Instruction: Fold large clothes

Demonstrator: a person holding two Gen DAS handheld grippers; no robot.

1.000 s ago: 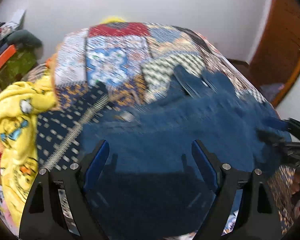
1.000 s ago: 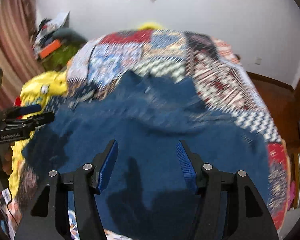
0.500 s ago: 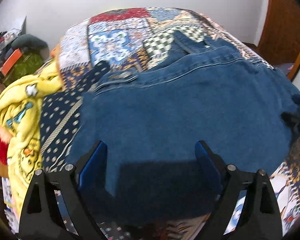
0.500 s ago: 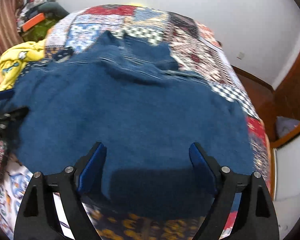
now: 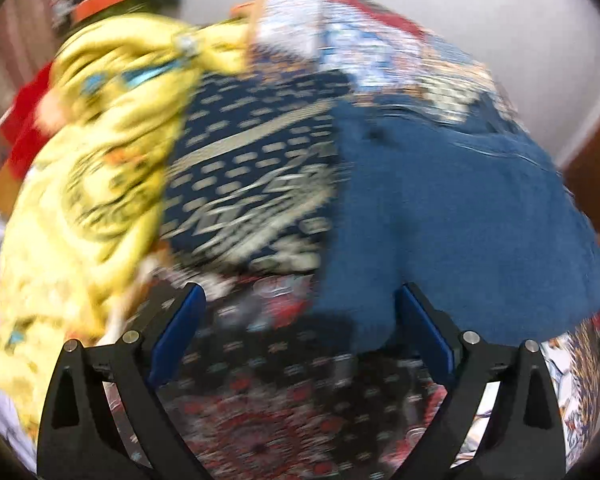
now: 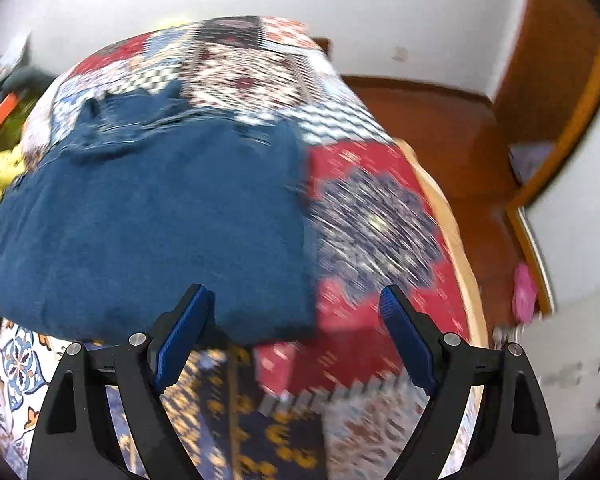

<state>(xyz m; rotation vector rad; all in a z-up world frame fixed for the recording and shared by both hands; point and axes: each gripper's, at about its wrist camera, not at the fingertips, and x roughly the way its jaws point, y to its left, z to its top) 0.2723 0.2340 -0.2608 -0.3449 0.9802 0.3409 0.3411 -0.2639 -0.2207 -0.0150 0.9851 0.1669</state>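
A large blue denim garment (image 5: 452,216) lies spread flat on a patchwork bedspread (image 5: 260,184). In the right wrist view the garment (image 6: 148,216) fills the left half of the bed. My left gripper (image 5: 300,328) is open and empty, hovering over the bedspread at the garment's near left corner. My right gripper (image 6: 296,328) is open and empty, above the garment's near right corner; its left finger (image 6: 180,340) is over the denim edge. Both views are motion-blurred.
A heap of yellow printed cloth (image 5: 96,152) with red fabric (image 5: 24,128) lies at the bed's left side. The bedspread (image 6: 380,220) ends at the right edge, beside a wooden floor (image 6: 460,128) and a wooden door (image 6: 556,80). A pink item (image 6: 524,292) lies on the floor.
Both grippers have swung outward: the left view now faces the garment's left edge and the yellow heap, the right view faces its right edge and the floor. Both stay open.
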